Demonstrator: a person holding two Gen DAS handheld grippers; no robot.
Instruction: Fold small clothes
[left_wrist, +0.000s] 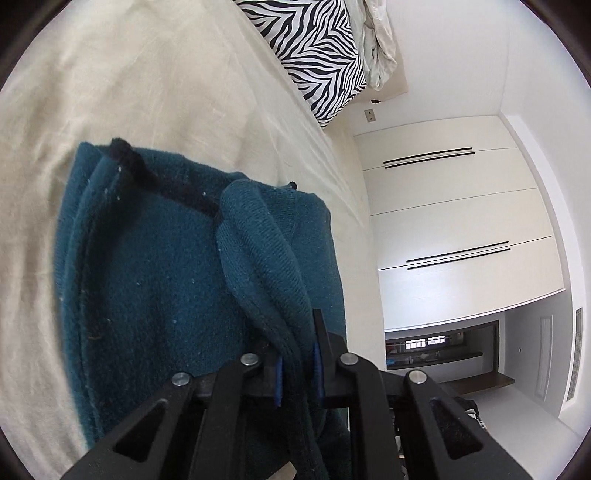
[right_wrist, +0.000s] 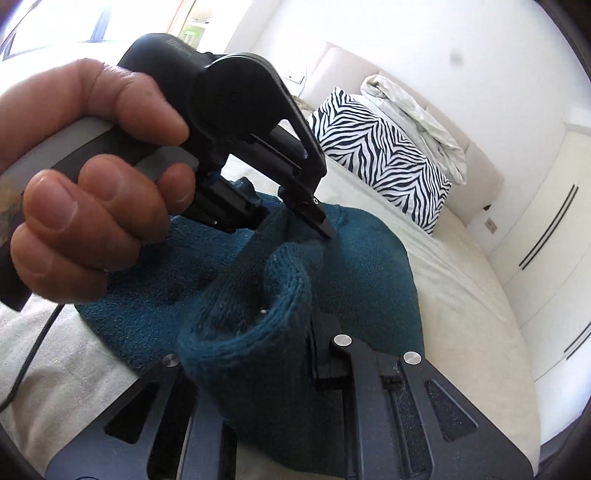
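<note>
Presently the teal sweater (left_wrist: 155, 280), lying on the bed (left_wrist: 129, 81), is clamped at one fold by both the left gripper (left_wrist: 297, 373) and right gripper (right_wrist: 295, 354); even tension is advised.

1. The left wrist view looks down its gripper, close over the teal knit garment (left_wrist: 155, 280) on the bed (left_wrist: 129, 92).
2. The right wrist view faces the same garment, equally near.
3. Both share the zebra pillow (left_wrist: 314, 55).
</note>
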